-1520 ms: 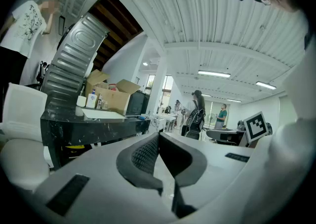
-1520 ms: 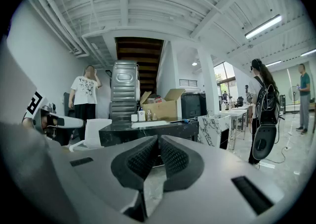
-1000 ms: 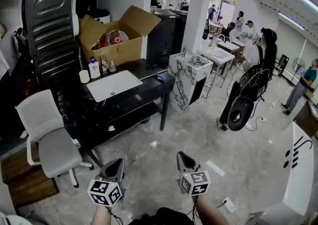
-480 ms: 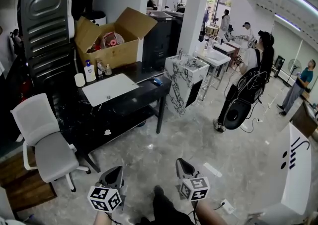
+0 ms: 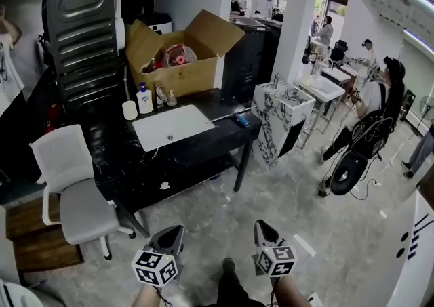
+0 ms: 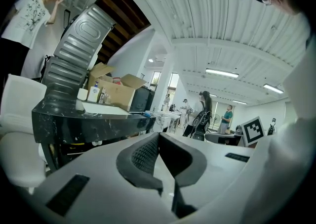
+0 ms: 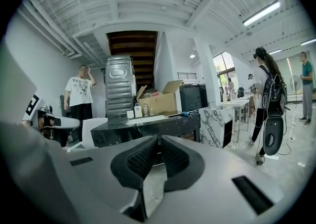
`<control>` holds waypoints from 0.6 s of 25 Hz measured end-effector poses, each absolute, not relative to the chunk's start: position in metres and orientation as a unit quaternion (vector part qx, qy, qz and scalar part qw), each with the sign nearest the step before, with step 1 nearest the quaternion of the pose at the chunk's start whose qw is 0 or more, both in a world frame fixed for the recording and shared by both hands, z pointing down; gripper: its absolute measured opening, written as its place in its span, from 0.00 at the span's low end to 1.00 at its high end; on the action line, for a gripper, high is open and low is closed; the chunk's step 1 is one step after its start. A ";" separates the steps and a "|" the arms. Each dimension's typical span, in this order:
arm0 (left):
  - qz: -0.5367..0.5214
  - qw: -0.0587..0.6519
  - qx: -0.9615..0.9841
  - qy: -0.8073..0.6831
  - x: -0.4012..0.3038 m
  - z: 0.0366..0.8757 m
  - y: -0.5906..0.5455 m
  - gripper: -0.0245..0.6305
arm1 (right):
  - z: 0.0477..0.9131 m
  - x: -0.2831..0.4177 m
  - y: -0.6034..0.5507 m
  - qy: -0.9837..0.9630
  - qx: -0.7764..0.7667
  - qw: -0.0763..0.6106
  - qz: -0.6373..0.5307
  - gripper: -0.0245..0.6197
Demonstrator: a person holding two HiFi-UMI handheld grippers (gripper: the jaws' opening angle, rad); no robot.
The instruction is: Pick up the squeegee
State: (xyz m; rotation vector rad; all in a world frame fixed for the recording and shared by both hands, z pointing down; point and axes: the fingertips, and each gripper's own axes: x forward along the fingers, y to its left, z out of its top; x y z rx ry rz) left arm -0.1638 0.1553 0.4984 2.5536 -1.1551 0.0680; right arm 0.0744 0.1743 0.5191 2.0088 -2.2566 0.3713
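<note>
A small tool with a blue handle, possibly the squeegee, lies on the right end of the black table; it is too small to tell for sure. The same blue tool shows at the table's edge in the right gripper view, and as a blue speck in the left gripper view. My left gripper and right gripper hang low over the floor, well short of the table. Both are shut with nothing between their pads.
A white mat, a cup and bottles sit on the table before an open cardboard box. A white office chair stands left of it. A marble sink stand is at the right. People stand farther back.
The view has swung and come nearer to the black table, which now sits more to the right. Both grippers sit slightly lower in the picture, still shut.
</note>
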 end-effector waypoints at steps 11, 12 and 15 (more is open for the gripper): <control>0.021 0.151 0.889 -0.431 -0.099 0.482 0.027 0.07 | 0.508 0.145 0.025 -0.755 0.642 0.044 0.122 0.12; 0.020 0.151 0.887 -0.435 -0.094 0.482 0.016 0.07 | 0.508 0.152 0.013 -0.757 0.640 0.045 0.123 0.12; 0.018 0.157 0.880 -0.448 -0.077 0.482 -0.016 0.07 | 0.510 0.169 -0.024 -0.765 0.630 0.050 0.129 0.12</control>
